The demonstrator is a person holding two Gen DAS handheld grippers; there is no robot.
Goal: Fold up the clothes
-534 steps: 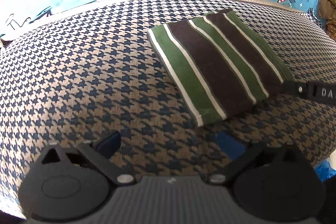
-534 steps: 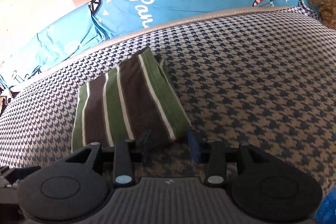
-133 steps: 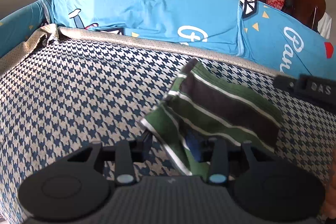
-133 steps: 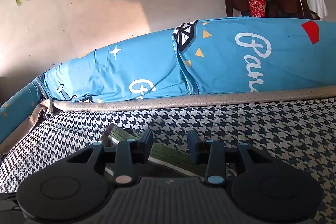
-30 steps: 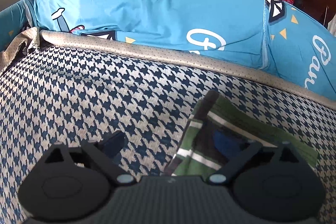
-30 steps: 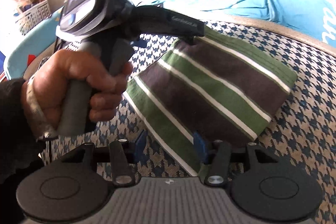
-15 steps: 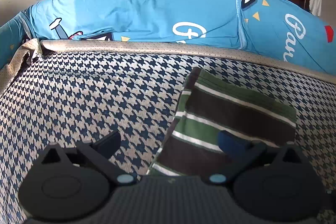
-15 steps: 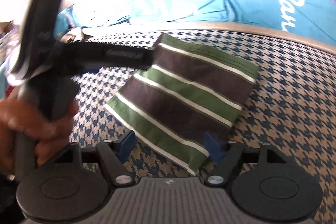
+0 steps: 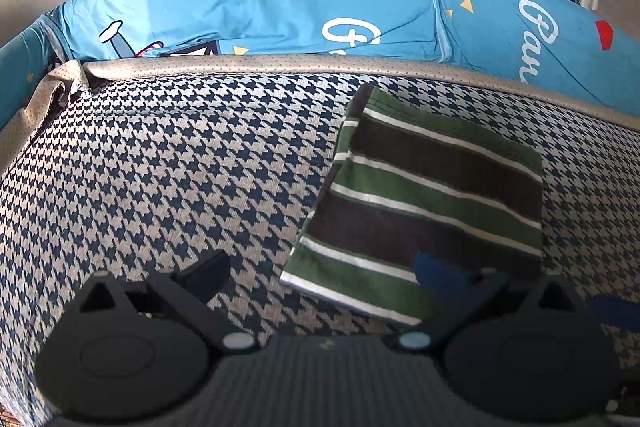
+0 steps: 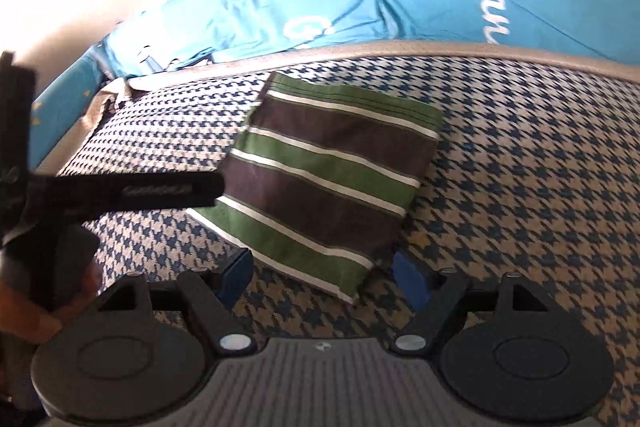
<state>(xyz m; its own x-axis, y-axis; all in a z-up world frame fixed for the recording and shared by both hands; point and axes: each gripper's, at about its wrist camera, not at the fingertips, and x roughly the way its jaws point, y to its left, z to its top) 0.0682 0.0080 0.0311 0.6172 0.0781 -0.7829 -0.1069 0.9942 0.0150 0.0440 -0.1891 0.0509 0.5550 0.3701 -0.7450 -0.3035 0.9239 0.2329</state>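
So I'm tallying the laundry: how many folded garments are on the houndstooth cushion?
1: the striped green-and-brown garment lies folded on the houndstooth cushion, near its back edge. Nothing else shows, though the cushion's right side is cut off.

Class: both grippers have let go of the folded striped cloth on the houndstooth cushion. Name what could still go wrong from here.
1. The right gripper, its jaws opening, frames the cloth's near corner; pulling away could snag it and undo the fold.
2. The left gripper's right finger is over the cloth's near edge and might drag it.
3. The left gripper crosses the right's view, so they could collide.
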